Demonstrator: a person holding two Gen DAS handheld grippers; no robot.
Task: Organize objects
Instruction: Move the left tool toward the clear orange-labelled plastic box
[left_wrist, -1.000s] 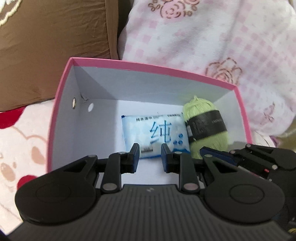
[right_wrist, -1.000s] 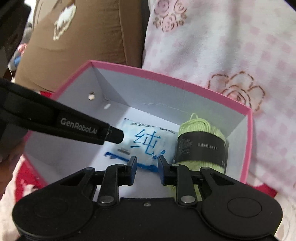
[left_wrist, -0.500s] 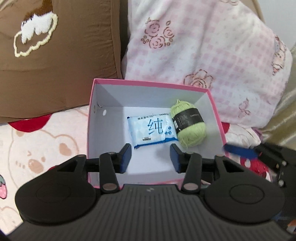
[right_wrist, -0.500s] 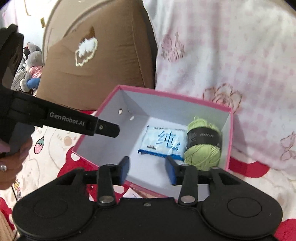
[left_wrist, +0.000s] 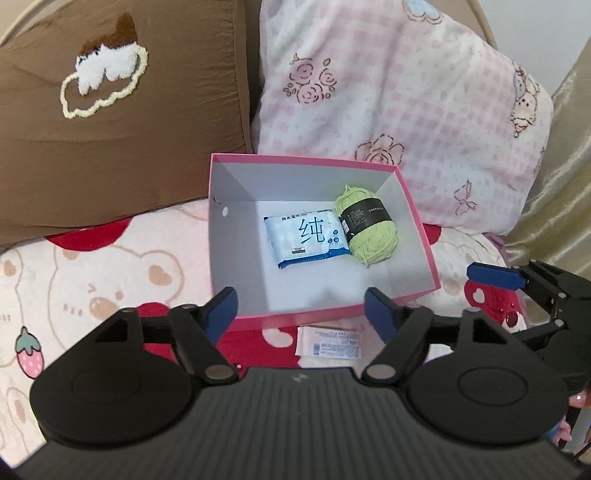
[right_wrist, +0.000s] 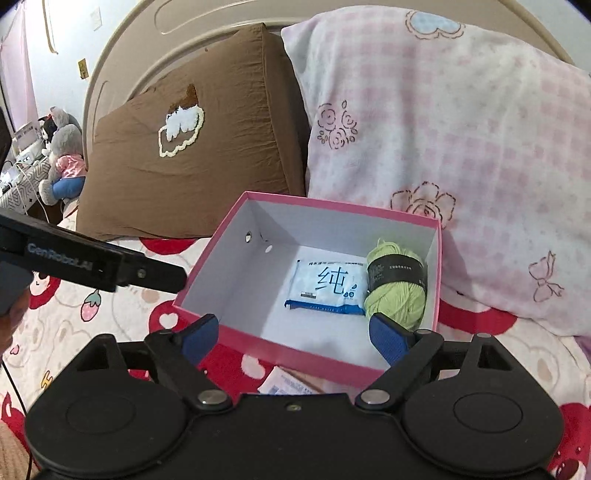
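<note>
Left gripper (left_wrist: 301, 310): jaws spread wide, nothing between them. Right gripper (right_wrist: 291, 336): likewise wide apart, empty. Both hang over the near edge of the pink box (left_wrist: 325, 317).

Nearest loose item: a flat paper packet (left_wrist: 328, 341) on the bedspread (left_wrist: 110, 280), just outside the box's near wall and partly tucked under it. From the left gripper it lies at about 6 o'clock, between and below the fingertips; its long axis runs left-right, roughly parallel to the box wall. In the right view the same packet (right_wrist: 288, 384) shows at about 6 o'clock too, mostly hidden by the gripper body. Neither tool clearly nearer; the left view shows more of it.

Further in, on the box floor: a wipes pack (left_wrist: 306, 236) at 12 o'clock, long axis left-right, touching the green yarn ball (left_wrist: 369, 229) at 1 o'clock against the right wall. Left half of the floor bare.

Beyond: brown pillow (left_wrist: 122, 122) at 10 o'clock, pink checked pillow (left_wrist: 406, 103) at 1 o'clock.

Judgement: packet is likely the remaining item; the pick would need a downward reach, jaws closing across its short side.
</note>
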